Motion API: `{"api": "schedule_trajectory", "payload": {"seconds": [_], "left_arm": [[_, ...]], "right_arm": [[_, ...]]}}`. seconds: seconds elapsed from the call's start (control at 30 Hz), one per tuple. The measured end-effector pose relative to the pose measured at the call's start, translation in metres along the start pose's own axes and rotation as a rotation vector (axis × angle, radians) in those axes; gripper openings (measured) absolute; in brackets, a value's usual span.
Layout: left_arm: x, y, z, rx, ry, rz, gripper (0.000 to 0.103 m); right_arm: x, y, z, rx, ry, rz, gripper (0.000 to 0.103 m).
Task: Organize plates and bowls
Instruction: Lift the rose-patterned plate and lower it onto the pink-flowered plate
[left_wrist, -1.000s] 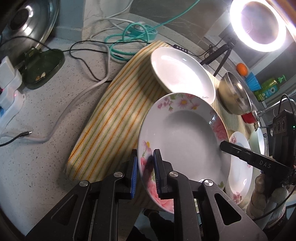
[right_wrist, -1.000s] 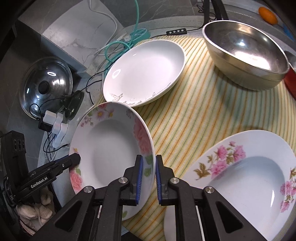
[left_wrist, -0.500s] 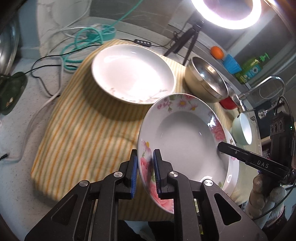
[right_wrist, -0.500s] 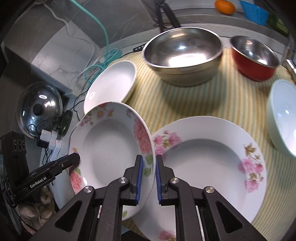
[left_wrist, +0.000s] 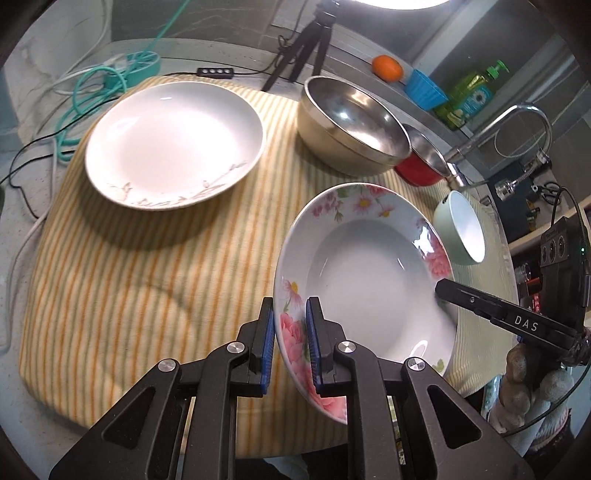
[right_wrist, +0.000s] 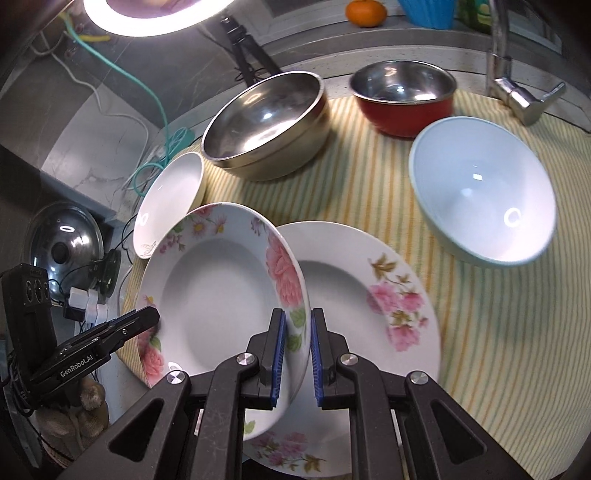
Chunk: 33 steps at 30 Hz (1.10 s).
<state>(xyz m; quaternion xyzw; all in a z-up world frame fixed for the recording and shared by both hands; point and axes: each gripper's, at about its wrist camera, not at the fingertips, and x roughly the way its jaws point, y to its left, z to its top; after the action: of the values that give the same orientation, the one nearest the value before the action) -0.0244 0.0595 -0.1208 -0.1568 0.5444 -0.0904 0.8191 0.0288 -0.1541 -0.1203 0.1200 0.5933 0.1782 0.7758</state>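
Both grippers have swung the floral plate (right_wrist: 221, 295) across the striped cloth (left_wrist: 147, 277), away from the white plate (left_wrist: 173, 140) on its left and out over the second floral plate (right_wrist: 369, 295), so stacking looks close. The left gripper (left_wrist: 290, 343) and the right gripper (right_wrist: 297, 358) each clench an opposite rim. It hangs tilted just above its match: deep-welled, glossy, pink-flowered.

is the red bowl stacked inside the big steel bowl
No, the red bowl stands on the striped cloth beside the big steel bowl, not inside it.
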Motion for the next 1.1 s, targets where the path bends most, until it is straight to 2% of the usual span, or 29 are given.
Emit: {"api": "schedule_trajectory", "payload": {"seconds": [0.4, 0.73, 1.1], "left_arm": [[0.019, -0.031, -0.007, 0.06, 0.05, -0.023, 0.015], [0.031, -0.043, -0.012, 0.086, 0.077, -0.018, 0.015], [0.033, -0.047, -0.014, 0.103, 0.075, 0.003, 0.015]], "right_arm": [[-0.012, -0.037, -0.011, 0.064, 0.001, -0.038, 0.013], [-0.012, -0.055, -0.019, 0.09, 0.008, -0.06, 0.013], [-0.01, -0.049, -0.02, 0.054, 0.003, -0.089, 0.014]]}}
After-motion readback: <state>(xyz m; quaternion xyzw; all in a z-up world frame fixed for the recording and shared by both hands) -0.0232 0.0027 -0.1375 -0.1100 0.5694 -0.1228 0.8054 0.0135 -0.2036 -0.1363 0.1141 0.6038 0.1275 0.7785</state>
